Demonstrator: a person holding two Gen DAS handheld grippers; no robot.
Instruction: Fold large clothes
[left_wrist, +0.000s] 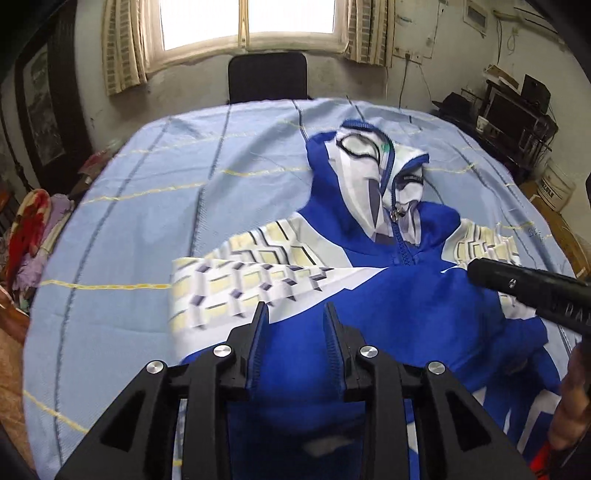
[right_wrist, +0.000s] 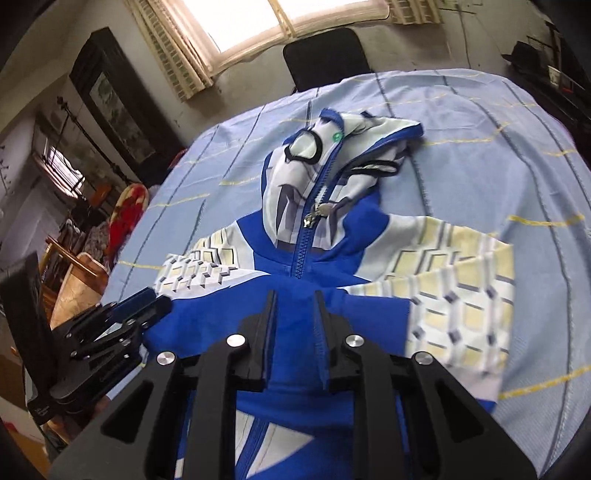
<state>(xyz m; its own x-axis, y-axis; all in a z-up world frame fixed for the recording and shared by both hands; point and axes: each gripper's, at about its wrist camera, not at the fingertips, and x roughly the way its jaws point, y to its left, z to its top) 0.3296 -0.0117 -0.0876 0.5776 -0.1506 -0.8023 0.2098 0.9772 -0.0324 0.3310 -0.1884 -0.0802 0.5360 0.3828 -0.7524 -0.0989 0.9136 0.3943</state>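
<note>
1. while the blue hoodie (left_wrist: 388, 295) lies spread on the striped sheet (left_wrist: 147, 206), the left gripper (left_wrist: 295, 314) has blue fabric bunched between its parted fingers (left_wrist: 260, 325); whether they pinch it i cannot tell.
2. the right gripper (right_wrist: 295, 301) likewise straddles a blue fold, grip unclear.
3. beyond both fingertips lie the zipper (right_wrist: 301, 254) and the white hood (right_wrist: 314, 173).
4. patterned sleeves (right_wrist: 454, 291) spread to either side.

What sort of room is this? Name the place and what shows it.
Probably a lived-in home room: a curtained window, a dark chair by the wall, and a hooded jacket spread on a blue striped cloth.
</note>
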